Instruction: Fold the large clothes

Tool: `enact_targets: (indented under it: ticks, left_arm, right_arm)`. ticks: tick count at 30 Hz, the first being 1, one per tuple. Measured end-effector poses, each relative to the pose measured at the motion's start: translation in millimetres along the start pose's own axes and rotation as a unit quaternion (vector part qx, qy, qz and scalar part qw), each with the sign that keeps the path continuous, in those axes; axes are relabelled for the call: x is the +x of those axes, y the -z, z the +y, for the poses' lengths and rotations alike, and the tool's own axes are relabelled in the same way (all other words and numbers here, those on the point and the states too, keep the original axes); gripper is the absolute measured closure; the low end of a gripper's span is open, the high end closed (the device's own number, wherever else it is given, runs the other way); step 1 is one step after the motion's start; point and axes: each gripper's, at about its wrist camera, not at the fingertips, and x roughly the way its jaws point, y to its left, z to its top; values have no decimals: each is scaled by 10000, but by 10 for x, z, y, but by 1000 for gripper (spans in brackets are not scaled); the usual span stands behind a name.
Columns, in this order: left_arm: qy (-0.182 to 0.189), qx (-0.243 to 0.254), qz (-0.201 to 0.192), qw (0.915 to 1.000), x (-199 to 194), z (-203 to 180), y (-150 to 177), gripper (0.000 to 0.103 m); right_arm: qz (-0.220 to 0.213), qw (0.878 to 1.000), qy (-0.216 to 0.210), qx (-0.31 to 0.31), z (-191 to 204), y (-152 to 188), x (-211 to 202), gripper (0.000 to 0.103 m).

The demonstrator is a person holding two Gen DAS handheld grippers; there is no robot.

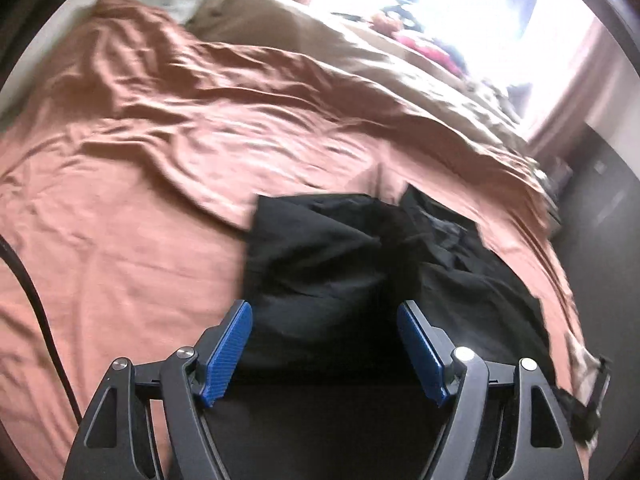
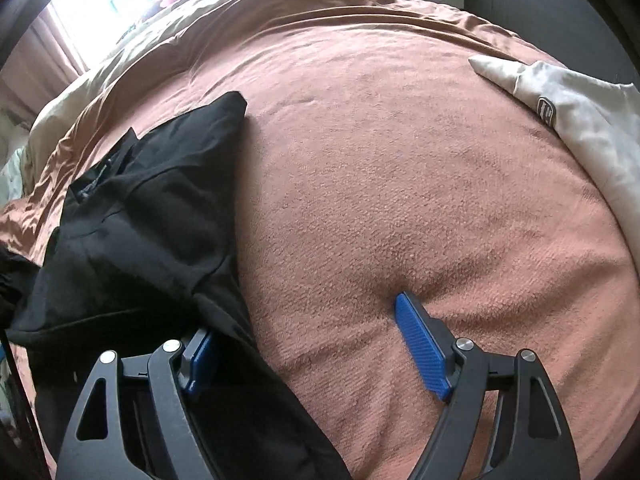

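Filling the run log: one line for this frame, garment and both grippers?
black garment: rumpled on bed cover | left gripper: open above it | right gripper: open, straddling its edge | fold: not yet

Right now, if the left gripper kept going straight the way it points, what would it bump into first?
Most likely the black garment lying on the bedspread: the left gripper stands open just above it.

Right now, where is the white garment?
In the right wrist view, the white garment lies at the far right edge of the bedspread, well apart from the black garment.
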Motion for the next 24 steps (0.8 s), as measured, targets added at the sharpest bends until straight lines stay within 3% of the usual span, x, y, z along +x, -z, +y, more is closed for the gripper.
enact_targets:
  ticks: [3,10,13,15,18,24]
  left_arm:
    - [97,-175,197,9996,-13,214,-45,27]
    - [163,222,185,9994,-24,191,-51,27]
    - [158,550,238,9981,112,49,-24,27]
    - [48,813,213,9964,196,-86,6,27]
    - [108,1090,257,9937,341,-279,45,28]
    - [247,1463,290,9885,566,-561,60,29]
  right_arm:
    - [-17,10000,53,-73,68,15,-57,24]
    - [-258,9978,-606,-100,-22,149,-457,24]
    - [-467,9948,-876,-238,-29,117,-696,34]
    - [-568,9927,-1001,-373,16,23,-797,47]
    - [-554,9919,-1031,-492,121,-118,-774,60]
    - [-197,9912,-1163,-602,392,-272,-421,68]
